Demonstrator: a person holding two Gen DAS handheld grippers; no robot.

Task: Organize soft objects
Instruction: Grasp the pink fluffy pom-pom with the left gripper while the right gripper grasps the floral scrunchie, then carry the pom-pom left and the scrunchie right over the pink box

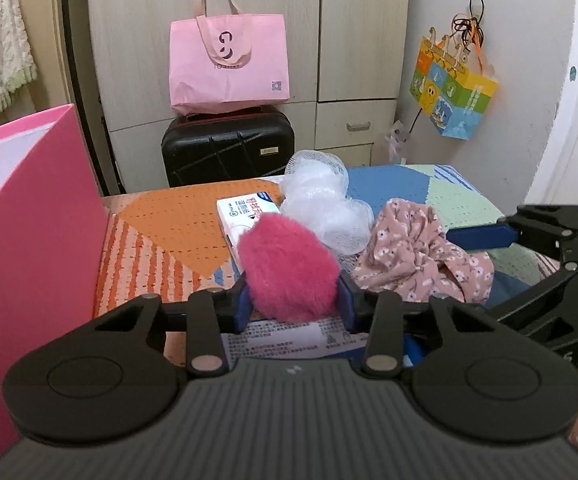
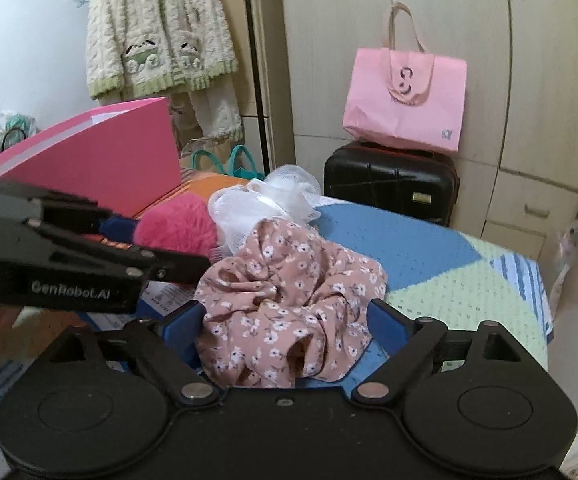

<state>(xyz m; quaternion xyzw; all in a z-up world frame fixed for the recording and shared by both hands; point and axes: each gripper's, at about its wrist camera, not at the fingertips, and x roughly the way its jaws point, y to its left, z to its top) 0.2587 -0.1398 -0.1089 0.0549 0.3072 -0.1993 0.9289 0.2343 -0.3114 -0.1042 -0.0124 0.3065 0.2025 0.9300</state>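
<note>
Left claw [image 1: 293,304] clamps the pink pompom [image 1: 287,268]; right claw [image 2: 287,328], apart, straddles the floral scrunchie [image 2: 289,304].

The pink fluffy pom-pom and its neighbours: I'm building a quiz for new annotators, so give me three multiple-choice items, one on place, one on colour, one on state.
1. Where does the pink tote bag sit?
A. on the black suitcase
B. on the bedspread
C. on a wall hook

2. What colour is the floral scrunchie?
A. blue
B. dusty pink with white flowers
C. orange

3. What is the left claw doing?
A. open, away from everything
B. shut on the white mesh puff
C. shut on the pink fluffy pom-pom

Answers: 1 A, its base rests on the suitcase top; 2 B, as the right wrist view shows; 3 C, both blue pads press its sides.
</note>
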